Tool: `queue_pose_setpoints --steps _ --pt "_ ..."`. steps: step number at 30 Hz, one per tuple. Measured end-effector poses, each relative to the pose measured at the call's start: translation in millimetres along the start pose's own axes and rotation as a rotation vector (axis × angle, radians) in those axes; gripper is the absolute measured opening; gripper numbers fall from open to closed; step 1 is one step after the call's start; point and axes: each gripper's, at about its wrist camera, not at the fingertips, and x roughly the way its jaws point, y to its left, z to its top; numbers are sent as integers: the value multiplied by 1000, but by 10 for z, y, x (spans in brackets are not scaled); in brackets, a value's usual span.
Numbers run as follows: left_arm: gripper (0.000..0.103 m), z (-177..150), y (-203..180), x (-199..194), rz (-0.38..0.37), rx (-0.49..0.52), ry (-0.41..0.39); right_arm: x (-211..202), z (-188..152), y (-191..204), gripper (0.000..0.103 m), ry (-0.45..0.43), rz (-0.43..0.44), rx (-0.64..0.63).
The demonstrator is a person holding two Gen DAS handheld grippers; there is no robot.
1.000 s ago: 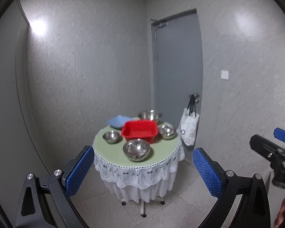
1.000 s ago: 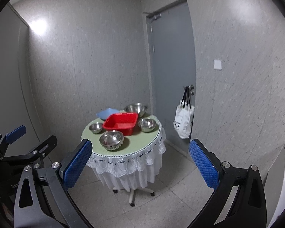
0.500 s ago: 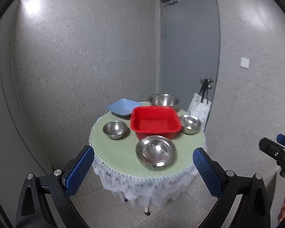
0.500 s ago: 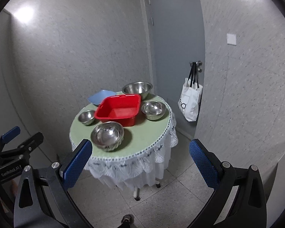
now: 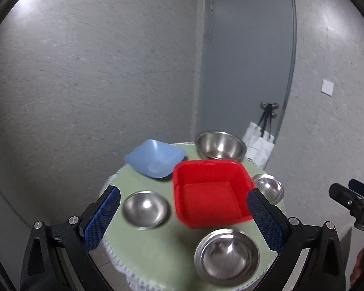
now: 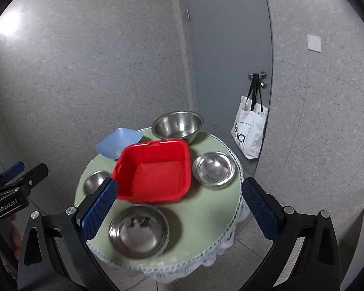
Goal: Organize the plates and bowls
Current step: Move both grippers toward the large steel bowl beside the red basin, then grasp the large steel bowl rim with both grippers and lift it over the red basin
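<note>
A round table with a green cloth (image 5: pixel 157 249) (image 6: pixel 206 208) holds a red square basin (image 5: pixel 210 194) (image 6: pixel 155 172) in the middle. Around it stand several steel bowls: a large one at the back (image 5: pixel 220 145) (image 6: pixel 178 127), a wide one at the front (image 5: pixel 227 254) (image 6: pixel 139 231), a small one on the left (image 5: pixel 145 208) (image 6: pixel 94 184) and one on the right (image 5: pixel 269 188) (image 6: pixel 213 169). A blue square plate (image 5: pixel 155 158) (image 6: pixel 117 143) lies at the back left. My left gripper (image 5: pixel 182 220) and right gripper (image 6: pixel 179 213) are open and empty above the table's near side.
The table stands in a corner of grey walls, close to a grey door (image 5: pixel 247 60) (image 6: pixel 228 48). A white tote bag (image 6: pixel 251 131) (image 5: pixel 258 145) hangs from the door handle. A lace skirt (image 6: pixel 194 264) rims the table over a tiled floor.
Both grippers have moved forward toward the table and now look down on it from close by. Both stay open. The dishes have not moved.
</note>
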Motion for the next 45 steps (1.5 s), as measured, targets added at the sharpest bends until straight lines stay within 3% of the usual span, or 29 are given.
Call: queue_pose_setpoints --steps 8,11,14,18,23,26,28,30,32,33,34,35,40,45 --pt "102 826 -191 1438 -119 22 139 938 513 -219 103 79 16 1" --pt "102 1189 -303 2098 -117 23 189 1402 739 -346 103 105 51 7" --pt "102 1475 -473 2756 -95 15 243 1930 933 -458 103 145 93 11" --pt "102 1812 -622 3949 -26 22 359 2792 1174 -615 103 250 170 54" --pt "98 1955 -485 5080 65 36 476 3762 1256 -698 101 368 187 85" --pt "88 1992 -371 5704 95 33 538 4183 1173 -760 88 438 200 124" --pt "80 1987 -359 6016 75 24 571 4403 1073 -825 73 490 209 158" --pt "66 1986 -412 6345 75 30 603 4503 1016 -887 59 511 246 188" --pt "56 1996 -425 6586 33 30 624 4566 988 -918 40 520 299 215" --pt "40 1903 -539 6595 17 33 627 4575 973 -914 30 522 326 225" --pt "30 1886 -525 6705 -4 36 640 4568 972 -894 23 519 353 227" --pt "24 1865 -504 6774 -6 38 647 4558 988 -877 23 516 348 218" --pt "24 1947 -473 6757 -27 22 561 4344 1115 -821 23 433 327 185" --pt "24 2134 -233 6361 -66 15 441 3786 1350 -696 23 324 314 135"
